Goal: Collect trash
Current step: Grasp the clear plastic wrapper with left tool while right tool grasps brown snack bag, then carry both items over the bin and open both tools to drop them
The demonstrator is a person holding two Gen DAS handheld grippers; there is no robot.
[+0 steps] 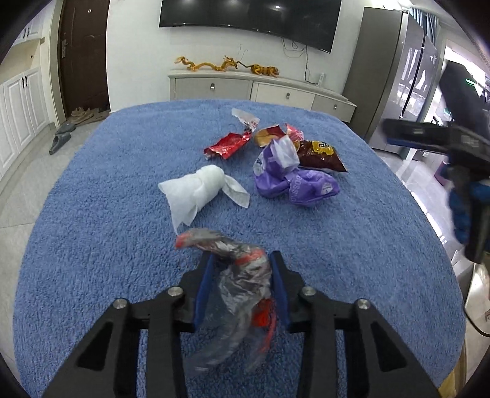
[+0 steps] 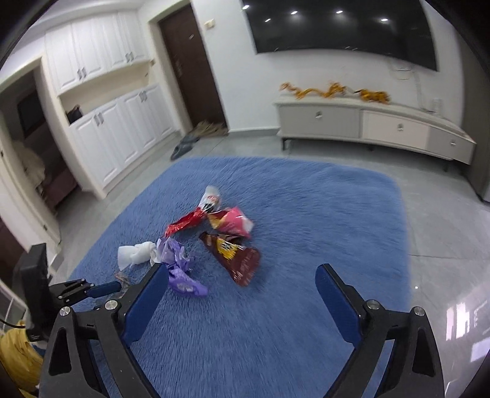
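Observation:
My left gripper [image 1: 242, 260] is shut on a crumpled clear plastic wrapper with red print [image 1: 242, 281], held above the blue rug [image 1: 92, 245]. Ahead on the rug lie a white tissue wad [image 1: 199, 186], a purple bag [image 1: 294, 180], a red foil wrapper [image 1: 228, 145], a dark brown snack bag [image 1: 321, 154] and a small white wrapper [image 1: 245, 118]. My right gripper [image 2: 242, 275] is open and empty above the rug, with the brown snack bag [image 2: 235, 255] and purple bag [image 2: 180, 272] just ahead. The right gripper also shows at the right edge of the left wrist view [image 1: 435, 137].
A low white TV cabinet [image 2: 367, 122] with gold dragon ornaments [image 1: 223, 65] stands behind the rug, under a wall TV [image 1: 245, 18]. White cupboards [image 2: 116, 131] and a dark door [image 2: 193, 61] are to the left. Slippers [image 1: 61, 137] lie on the tiled floor.

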